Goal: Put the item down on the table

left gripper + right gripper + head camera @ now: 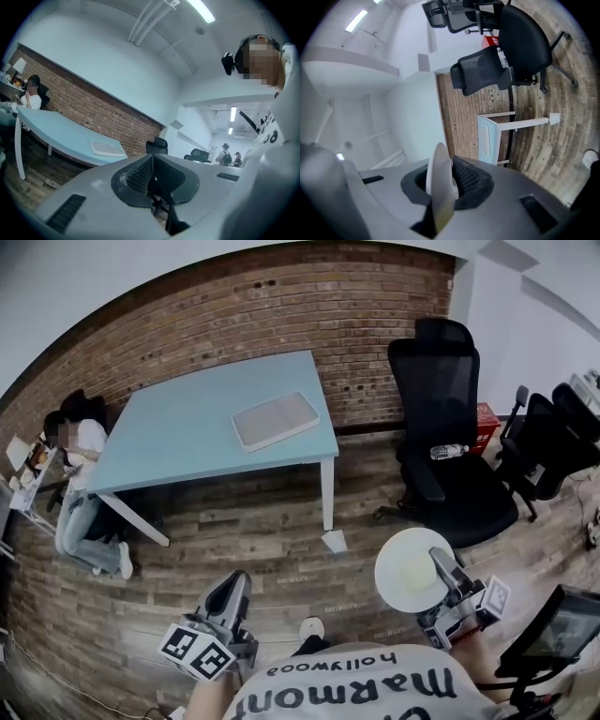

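A white round plate (411, 569) hangs over the wooden floor at the lower right, with my right gripper (448, 579) shut on its rim. In the right gripper view the plate (439, 187) shows edge-on between the jaws. My left gripper (228, 601) is at the lower left, its jaws closed together with nothing in them; its own view shows the gripper (151, 174) pointing toward the room. The light blue table (187, 432) stands ahead by the brick wall, well beyond both grippers.
A white tray (276, 420) lies on the table's right part. A person (80, 493) sits at the table's left end. Black office chairs (441, 437) stand to the right, one carrying a water bottle (449, 452). A white scrap (335, 541) lies by the table leg.
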Demonstrator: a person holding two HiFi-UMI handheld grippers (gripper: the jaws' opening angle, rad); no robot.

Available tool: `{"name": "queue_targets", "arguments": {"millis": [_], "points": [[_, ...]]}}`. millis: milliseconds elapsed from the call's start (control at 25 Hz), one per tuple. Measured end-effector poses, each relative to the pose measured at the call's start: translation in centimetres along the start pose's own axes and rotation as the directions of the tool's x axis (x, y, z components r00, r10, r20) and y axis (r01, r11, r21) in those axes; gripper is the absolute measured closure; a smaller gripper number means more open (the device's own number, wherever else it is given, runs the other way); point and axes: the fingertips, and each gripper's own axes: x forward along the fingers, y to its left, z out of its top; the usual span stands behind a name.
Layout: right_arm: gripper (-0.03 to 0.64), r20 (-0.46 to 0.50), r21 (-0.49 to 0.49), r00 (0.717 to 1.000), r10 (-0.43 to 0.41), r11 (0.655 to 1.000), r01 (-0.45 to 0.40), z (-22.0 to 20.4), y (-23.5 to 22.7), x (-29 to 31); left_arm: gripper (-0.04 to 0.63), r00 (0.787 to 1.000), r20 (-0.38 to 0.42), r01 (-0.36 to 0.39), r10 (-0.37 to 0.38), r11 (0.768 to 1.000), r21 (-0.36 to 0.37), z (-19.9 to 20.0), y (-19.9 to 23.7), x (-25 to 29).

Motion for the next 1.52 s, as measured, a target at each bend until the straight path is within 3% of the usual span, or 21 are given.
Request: {"name": "queue_targets", "arguments": {"millis": [160,520,880,1160,1520], "points": [[0.569,0.011,-0.006,1.000,-0.002,1.000,0.002,0.1,-0.6,3.4,0.577,1.000,-0.018,-0.024,0.025,0.999,0.036,1.7,3.3,2.0],[0.569,0.022,-0.008,1.000,-0.005,1.000,0.005,-0.9,-2.2,12.4,0.577,0.994,-0.089,0.057,-0.057,0.998,-0.001,3.4,10.1,5.3],[0.569,0.030,-0.015,0.999,-0.035,0.999,0.035,-0.2,-4.7,19.3,0.577,0.997,-0.070,0.034,-0.036,0.999,-0.031,4.6,16.1,10.6],[0.569,-0.006,-0.003,0.997,-0.079,0.997,0.079,-0.4,-7.6,23.4,0.577,0.994,-0.083,0.066,-0.070,0.997,-0.046,5.2,16.9,14.7],[0.569,-0.088,0.044,0.994,-0.070,0.996,0.075,1.4,-11.0,29.9,0.577,0.988,-0.123,0.088,-0.090,0.996,-0.023,4.6,18.3,20.4]]}}
